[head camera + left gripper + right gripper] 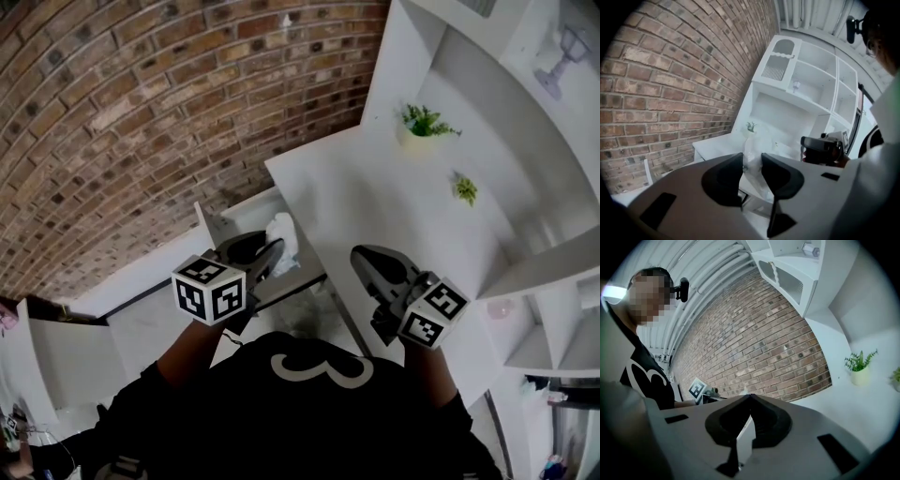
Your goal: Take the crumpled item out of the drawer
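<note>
Two grippers are up in front of the person's black shirt (309, 398). Left gripper (269, 253): black jaws clamped on the crumpled white see-through plastic item (283, 232), with the wad bulging out past the fingertips. It's held in the air over the open white drawer (214, 225), just beside the counter's edge. Right gripper (360, 255): jaws pressed together at the tips, nothing between them, hovering at the front of the white countertop (375, 178). Farther back on that top stand a tiny green sprig (465, 189) and a small leafy green plant in a pale pot (422, 124). Red-brown brick wall (131, 103) beyond.
</note>
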`<state>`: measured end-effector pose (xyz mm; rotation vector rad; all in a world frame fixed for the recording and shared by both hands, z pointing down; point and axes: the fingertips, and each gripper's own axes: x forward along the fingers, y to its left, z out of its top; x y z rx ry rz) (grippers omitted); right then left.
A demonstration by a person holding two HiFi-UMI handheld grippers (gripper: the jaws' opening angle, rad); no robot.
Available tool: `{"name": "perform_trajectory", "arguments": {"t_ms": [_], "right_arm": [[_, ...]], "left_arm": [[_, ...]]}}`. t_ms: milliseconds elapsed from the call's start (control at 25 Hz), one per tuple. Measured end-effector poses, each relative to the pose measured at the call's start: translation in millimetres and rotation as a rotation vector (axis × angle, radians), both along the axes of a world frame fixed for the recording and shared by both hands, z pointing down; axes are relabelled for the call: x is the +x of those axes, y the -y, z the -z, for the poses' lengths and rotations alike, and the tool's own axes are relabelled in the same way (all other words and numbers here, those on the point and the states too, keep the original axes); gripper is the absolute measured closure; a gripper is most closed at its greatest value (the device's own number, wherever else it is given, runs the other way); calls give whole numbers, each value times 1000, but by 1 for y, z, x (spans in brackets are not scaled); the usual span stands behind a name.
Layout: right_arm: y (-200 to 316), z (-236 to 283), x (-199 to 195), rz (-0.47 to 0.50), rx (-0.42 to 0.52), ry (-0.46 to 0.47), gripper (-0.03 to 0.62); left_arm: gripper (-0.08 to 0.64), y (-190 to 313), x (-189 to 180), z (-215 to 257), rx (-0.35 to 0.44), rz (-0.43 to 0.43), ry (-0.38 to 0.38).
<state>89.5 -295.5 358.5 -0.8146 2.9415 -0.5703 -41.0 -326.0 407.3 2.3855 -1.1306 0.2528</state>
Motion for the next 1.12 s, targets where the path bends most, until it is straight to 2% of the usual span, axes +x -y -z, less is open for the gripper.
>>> {"name": "perform_trajectory", "arguments": {"t_ms": [240,360,480,800,1120], "right_arm": [[-2,12,6,-35,18,28,581],[-2,17,4,-42,28,29,582],[-5,26,-2,-29,67,34,583],[-9,45,-20,4,129,31,583],[-7,39,-25,27,133,-4,583]], "left_arm": [[436,-15,21,53,97,-81,-84],[434,-20,24,65,133,-101,-80],[434,-23,21,70,149,-103,-64],[434,-32,10,86,192,-96,-79],[433,-28,3,85,201,-79,-117]]}}
